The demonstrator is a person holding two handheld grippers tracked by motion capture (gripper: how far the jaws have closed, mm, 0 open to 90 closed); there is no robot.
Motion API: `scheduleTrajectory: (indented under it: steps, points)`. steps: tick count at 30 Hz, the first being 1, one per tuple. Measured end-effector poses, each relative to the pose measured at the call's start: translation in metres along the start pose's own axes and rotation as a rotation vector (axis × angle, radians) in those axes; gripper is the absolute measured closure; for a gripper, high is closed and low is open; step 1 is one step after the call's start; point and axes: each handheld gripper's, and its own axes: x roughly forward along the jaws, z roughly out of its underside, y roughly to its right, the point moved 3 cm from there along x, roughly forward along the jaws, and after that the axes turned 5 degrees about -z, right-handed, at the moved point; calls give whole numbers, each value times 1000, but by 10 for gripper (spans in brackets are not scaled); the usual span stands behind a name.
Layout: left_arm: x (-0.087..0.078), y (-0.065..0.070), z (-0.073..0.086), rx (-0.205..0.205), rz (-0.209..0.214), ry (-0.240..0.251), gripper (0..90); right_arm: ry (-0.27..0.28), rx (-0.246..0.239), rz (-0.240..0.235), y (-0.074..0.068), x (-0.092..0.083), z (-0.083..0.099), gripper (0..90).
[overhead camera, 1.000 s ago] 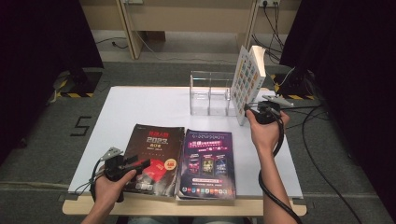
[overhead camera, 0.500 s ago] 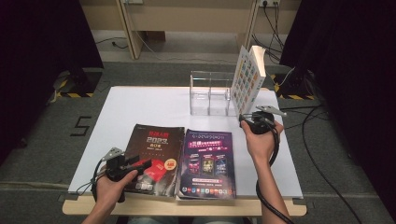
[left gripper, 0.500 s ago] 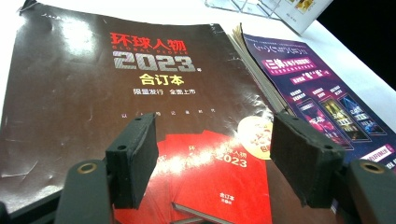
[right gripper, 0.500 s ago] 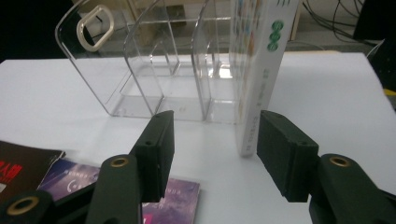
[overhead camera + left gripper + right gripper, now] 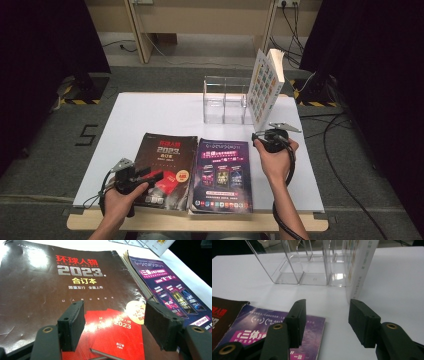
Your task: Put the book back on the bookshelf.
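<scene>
- White tabletop (image 5: 165, 112) carried everything in the scene, with dark floor and cables around it in the high view.
- Dark brown magazine (image 5: 162, 167) lay flat at the near left of the table, its cover printed with "2023" and a red inset; in the left gripper view (image 5: 62, 290) its glossy, creased cover stretched away from the jaws.
- Purple magazine (image 5: 222, 175) lay flat just beside the brown one, their long edges close together; its far corner (image 5: 262, 327) showed under the right gripper's left jaw in the right gripper view.
- Tall white book (image 5: 265, 87) stood upright and leaning at the right end of the rack, its patterned cover facing left; the right gripper view showed its spine edge (image 5: 359, 270) ahead of the jaws, apart from them.
- Clear acrylic rack (image 5: 225, 100) with upright dividers stood at the far middle of the table, its compartments see-through (image 5: 312, 267), the book against its right side.
- Right gripper (image 5: 272, 135), held in the person's right hand near the book's foot and off the purple magazine's far right corner, had its jaws spread wide though they had just been narrowing slightly; nothing lay between the pads (image 5: 325, 320).
- Left gripper (image 5: 145, 176), in the person's left hand, hovered low over the brown magazine's near part, jaws spread apart (image 5: 113, 325) and grasping nothing.
</scene>
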Motion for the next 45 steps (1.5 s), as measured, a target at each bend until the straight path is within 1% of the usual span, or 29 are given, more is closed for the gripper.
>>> scheduleTrajectory:
  steps: [3,4,5,6,8,11,12,15,16,18,23,24,26,27,28,30,31,33,35,36,38,41,42,43,44,45]
  points:
    - [0,0,-1,1,0,-1,325,-24,4,-6,-1,3,6,492]
    - [0,0,-1,1,0,-1,326,-24,4,-6,-1,3,6,492]
    - [1,1,-1,2,3,-1,328,-39,-2,-19,-1,6,11,497]
    - [1,1,-1,2,3,-1,328,-39,-2,-19,-1,6,11,497]
    - [2,2,-2,3,6,0,329,-63,-10,-25,-2,9,18,498]
    - [3,4,-2,4,12,-5,331,-92,-4,-36,-5,15,26,500]
    - [4,5,-3,10,14,-4,331,-107,-6,-41,-7,18,30,500]
    - [5,7,-3,12,19,-8,336,-129,-7,-48,-8,22,34,515]
    - [6,8,-3,11,21,-8,336,-129,-7,-48,-8,22,34,515]
    - [10,11,-5,16,32,-12,342,-147,5,-53,-9,24,37,521]
    - [19,17,-7,14,54,-24,358,-170,6,-58,-10,27,41,525]
    - [19,17,-7,14,54,-24,361,-171,8,-59,-10,27,42,525]
    - [27,22,-9,18,63,-39,364,-177,7,-61,-10,28,43,524]
    - [27,22,-9,18,63,-39,367,-177,7,-63,-11,29,44,524]
    - [33,25,-12,18,72,-46,369,-180,8,-64,-11,29,45,524]
    - [36,28,-13,20,76,-49,371,-186,10,-65,-12,30,46,524]
    - [41,32,-15,30,85,-60,372,-187,7,-65,-12,30,47,523]
    - [44,34,-16,37,89,-65,375,-190,12,-67,-12,30,47,523]
    - [51,41,-18,53,100,-79,379,-190,10,-67,-12,31,48,522]
    - [51,41,-18,53,100,-79,382,-190,10,-67,-12,31,48,522]
    - [58,48,-20,58,115,-95,387,-195,16,-69,-12,32,50,521]
    - [63,52,-22,60,126,-102,392,-196,14,-70,-13,32,50,520]
    - [67,56,-24,69,131,-108,394,-197,15,-71,-14,32,50,519]
    - [67,56,-24,69,131,-108,396,-197,15,-71,-14,32,50,519]
    - [71,61,-25,66,142,-116,399,-201,9,-75,-14,33,51,519]
    - [71,61,-25,66,142,-116,400,-203,11,-74,-15,33,51,520]
